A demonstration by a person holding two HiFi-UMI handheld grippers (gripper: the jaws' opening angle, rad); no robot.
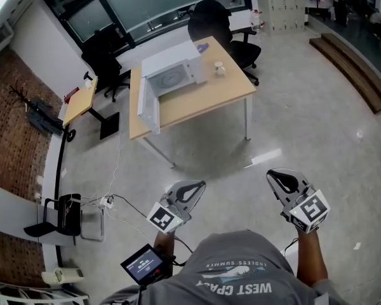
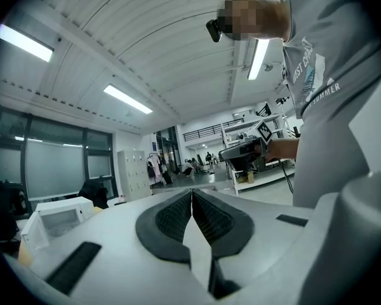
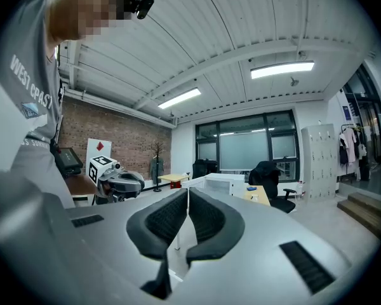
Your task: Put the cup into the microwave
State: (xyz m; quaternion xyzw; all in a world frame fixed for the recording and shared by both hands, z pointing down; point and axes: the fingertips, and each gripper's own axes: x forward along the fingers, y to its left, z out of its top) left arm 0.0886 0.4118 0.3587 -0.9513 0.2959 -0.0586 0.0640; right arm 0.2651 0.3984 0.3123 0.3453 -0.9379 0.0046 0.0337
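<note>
**Approach stage, head view.** The left gripper (image 1: 192, 188) and right gripper (image 1: 278, 176) are held level and side by side. Both aim toward the table (image 1: 228, 97), which stands well apart from the person across the smooth grey floor (image 1: 317, 126). Carried this way, the tools are presumably ready for use on arrival.

In each gripper view the jaws lie together with nothing between them. The dark, ribbed pads (image 2: 171, 218) meet along a thin seam and sit in smooth, pale-grey moulded shells.

The cup (image 1: 220, 68) stands upright on the light wooden tabletop, near the microwave (image 1: 178, 75), at its right in the picture and outside the cavity. It is small and pale; its material cannot be told at this range, perhaps paper or ceramic.

The microwave is a white box. Its door (image 1: 148, 107) is swung wide at the left and exposes the round turntable, so the cavity is ready to receive the cup. No step of the transfer is yet done.
</note>
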